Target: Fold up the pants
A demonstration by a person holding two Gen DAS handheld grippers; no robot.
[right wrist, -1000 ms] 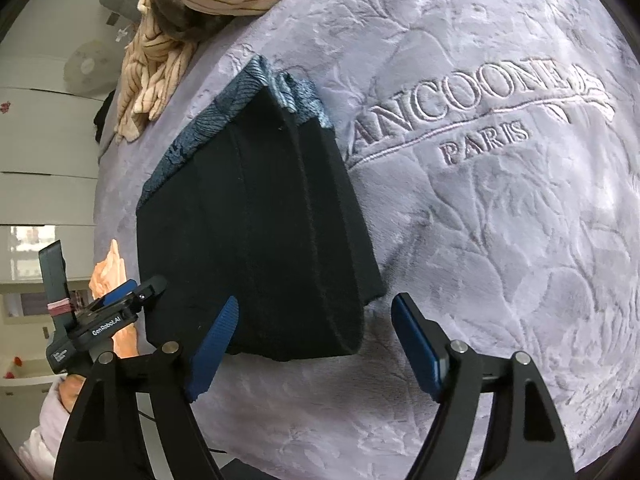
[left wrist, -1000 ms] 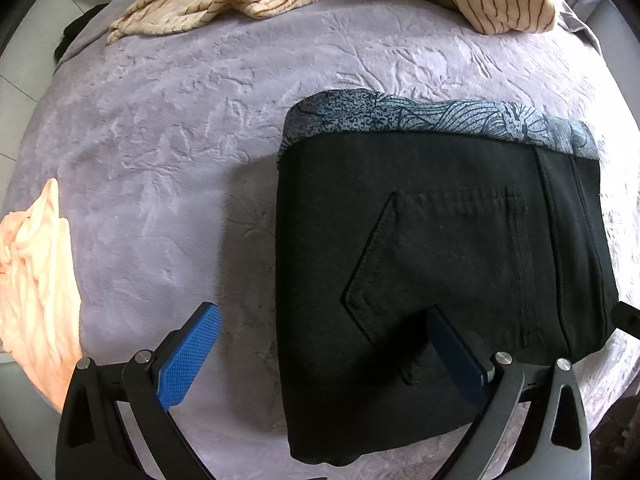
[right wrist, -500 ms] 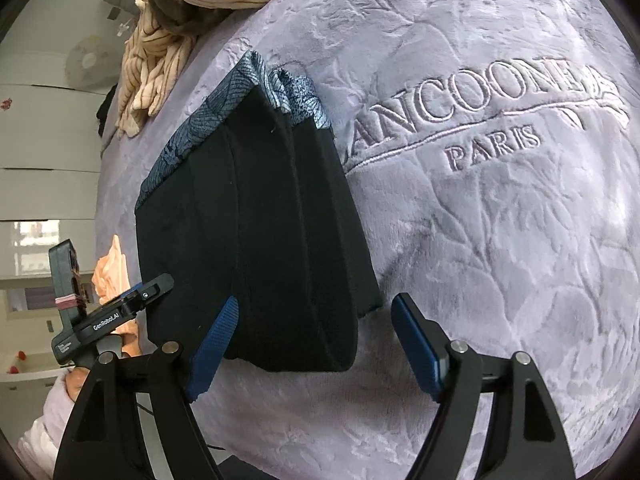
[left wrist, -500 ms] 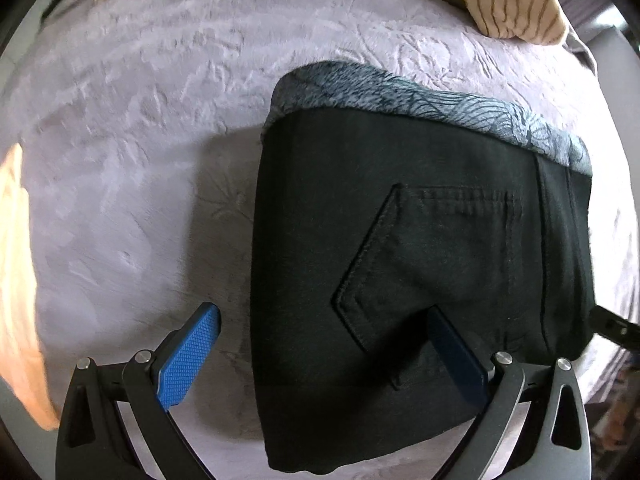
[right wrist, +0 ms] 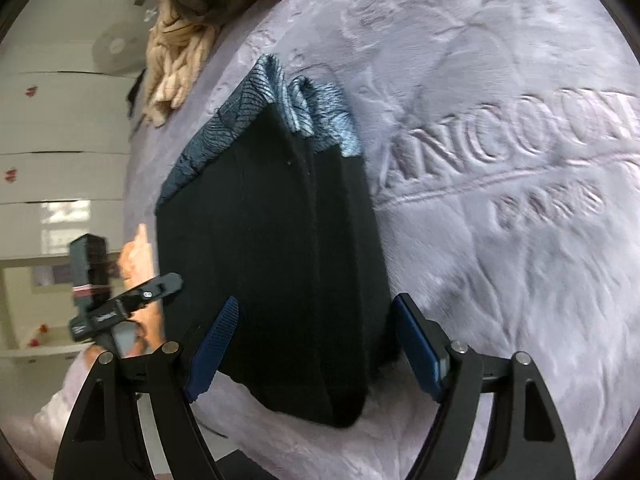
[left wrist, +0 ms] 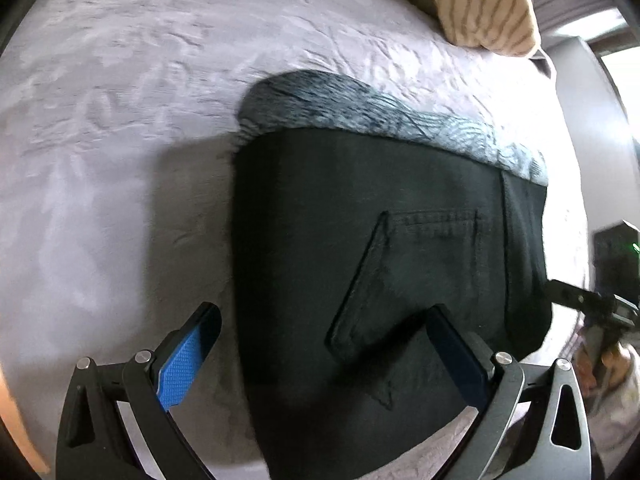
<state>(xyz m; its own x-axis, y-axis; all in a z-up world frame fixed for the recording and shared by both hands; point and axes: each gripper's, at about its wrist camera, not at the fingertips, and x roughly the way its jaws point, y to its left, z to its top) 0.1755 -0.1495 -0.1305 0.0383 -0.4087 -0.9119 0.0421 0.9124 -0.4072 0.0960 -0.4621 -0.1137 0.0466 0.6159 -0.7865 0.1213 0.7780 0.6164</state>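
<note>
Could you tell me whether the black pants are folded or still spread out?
Folded: the black pants form a compact stacked rectangle on the purple blanket, back pocket up.

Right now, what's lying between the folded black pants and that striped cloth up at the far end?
Only bare lilac blanket, its embossed surface wrinkled, separates the black pants from the striped cloth. The left wrist view shows it best.
</note>
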